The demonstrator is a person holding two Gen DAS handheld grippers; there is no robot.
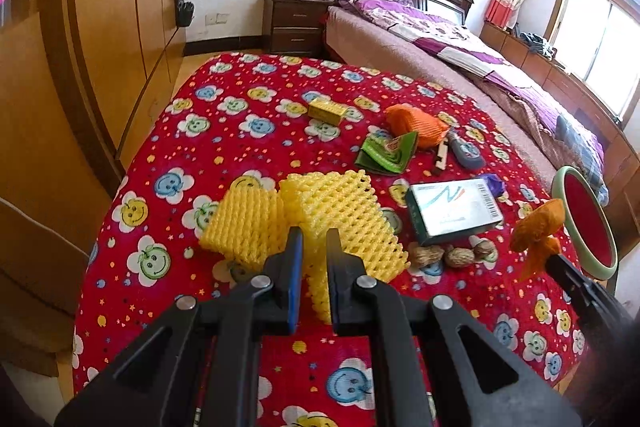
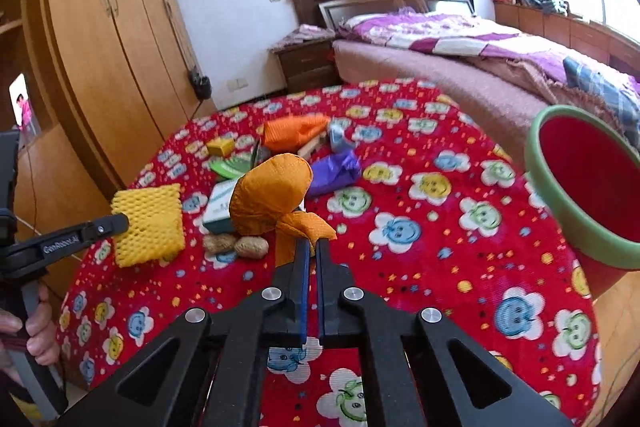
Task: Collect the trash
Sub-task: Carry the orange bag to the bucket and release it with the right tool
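Observation:
My left gripper (image 1: 313, 235) is shut on a yellow foam net (image 1: 344, 211), held over the red flowered table (image 1: 240, 131); a second yellow foam net (image 1: 244, 223) lies just to its left. In the right wrist view the held net (image 2: 146, 225) hangs from the left gripper (image 2: 120, 223). My right gripper (image 2: 313, 245) is shut on an orange mesh bag (image 2: 268, 199), lifted above the table; it also shows in the left wrist view (image 1: 538, 231). A red bin with a green rim (image 2: 580, 187) stands at the table's right edge, right of the right gripper.
On the table lie a green-white box (image 1: 452, 211), walnuts (image 1: 456, 255), a green packet (image 1: 388, 151), another orange mesh bag (image 1: 416, 125), a small yellow box (image 1: 326, 110), a purple wrapper (image 2: 334, 173) and a grey object (image 1: 466, 149). A bed (image 1: 460, 39) stands behind, a wardrobe (image 1: 100, 27) on the left.

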